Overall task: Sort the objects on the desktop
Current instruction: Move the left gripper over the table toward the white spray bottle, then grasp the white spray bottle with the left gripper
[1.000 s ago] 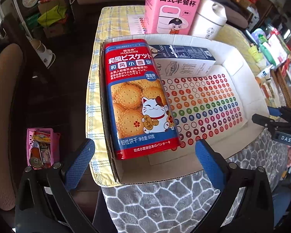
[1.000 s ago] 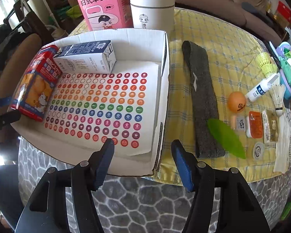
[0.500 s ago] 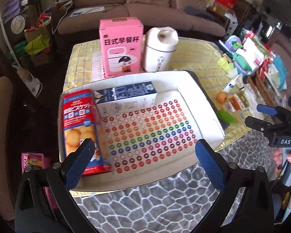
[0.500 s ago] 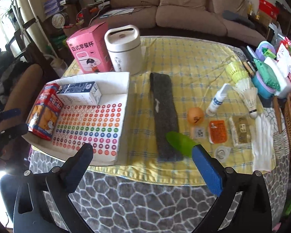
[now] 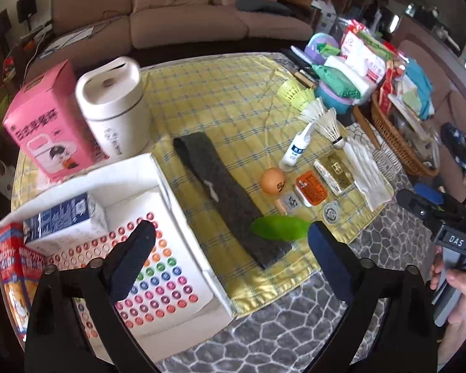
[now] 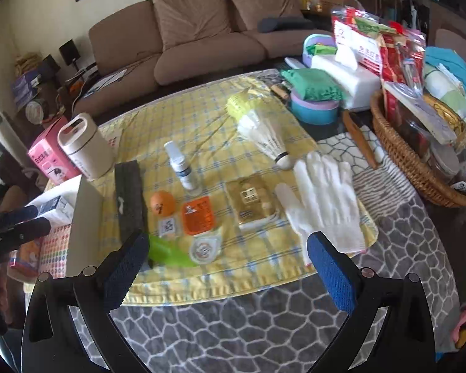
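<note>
Both cameras have swung rightward and drawn back since a second ago: the white box (image 5: 158, 183) that filled the views then now sits at the left, and the yellow checked cloth (image 5: 220, 99) with its loose items takes the middle. Inside the box, the biscuit tin (image 5: 9, 267) and the blue-and-white carton (image 5: 62, 220) lie along its far left side, touching each other, on a sheet of coloured dots. Behind the box stand a pink carton (image 5: 46, 121) and a white jug (image 5: 115, 105), side by side.

On the cloth a grey band (image 6: 129, 199) lies lengthwise, with a green leaf-shaped piece (image 6: 167, 251) at its near end. Just right of it are an orange ball (image 6: 162, 202), an orange packet (image 6: 197, 215), a small white bottle (image 6: 181, 164), a gold packet (image 6: 251, 200), a white glove (image 6: 326, 199) and a white shuttlecock (image 6: 268, 138). A wicker basket (image 6: 400, 155) full of things stands at the far right.

The left gripper (image 5: 231, 250) hangs over the band's near end, its jaws closing with nothing between them. The right gripper (image 6: 226, 259) is spread wide and empty above the cloth's near edge.
</note>
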Motion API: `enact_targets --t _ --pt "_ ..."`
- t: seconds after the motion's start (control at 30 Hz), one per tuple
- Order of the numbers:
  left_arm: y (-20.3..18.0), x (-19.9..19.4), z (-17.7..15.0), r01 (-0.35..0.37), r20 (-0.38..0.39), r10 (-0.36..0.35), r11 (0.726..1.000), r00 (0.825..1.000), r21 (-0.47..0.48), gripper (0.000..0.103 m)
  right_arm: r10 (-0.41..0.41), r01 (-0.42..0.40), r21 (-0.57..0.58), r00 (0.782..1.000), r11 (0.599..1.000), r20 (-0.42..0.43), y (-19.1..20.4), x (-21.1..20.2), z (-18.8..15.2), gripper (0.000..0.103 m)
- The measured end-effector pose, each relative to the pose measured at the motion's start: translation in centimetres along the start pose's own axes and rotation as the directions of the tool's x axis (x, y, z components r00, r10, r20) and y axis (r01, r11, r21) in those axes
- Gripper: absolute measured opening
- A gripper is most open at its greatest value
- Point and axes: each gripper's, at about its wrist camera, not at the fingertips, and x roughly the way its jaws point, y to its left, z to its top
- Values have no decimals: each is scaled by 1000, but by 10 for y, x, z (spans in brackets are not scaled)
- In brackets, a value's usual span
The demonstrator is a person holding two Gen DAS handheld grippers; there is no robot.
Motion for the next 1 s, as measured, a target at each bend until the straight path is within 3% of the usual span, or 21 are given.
enact_targets --t 0.1,0.17,0.3,0.57,0.77,0.87,0.93,1.0 --pt "-27 33 25 13 -37 -11 999 999 46 77 -31 30 24 999 999 40 -14 6 6 103" --pt "-43 51 38 2 -33 0 997 999 73 77 -41 39 36 998 999 50 -21 12 8 103" --pt "-63 77 57 -3 -12 4 996 1000 94 79 20 -23 68 999 997 35 -30 24 5 103" --pt "-71 121 71 -25 -29 29 992 999 125 78 70 -71 91 997 993 15 -39 32 7 102" --pt "-79 136 81 -33 -13 35 989 999 143 66 78 -77 74 997 994 -12 -37 40 4 102" --pt "-83 139 88 -38 -3 39 988 999 147 50 82 -80 55 996 995 -25 -34 44 2 102" --pt "-85 144 91 -33 -25 37 987 999 159 24 77 -75 44 997 996 -31 -32 45 1 102" --pt "-86 150 93 -15 -46 23 987 999 163 5 76 -74 37 996 997 -36 -30 47 0 102"
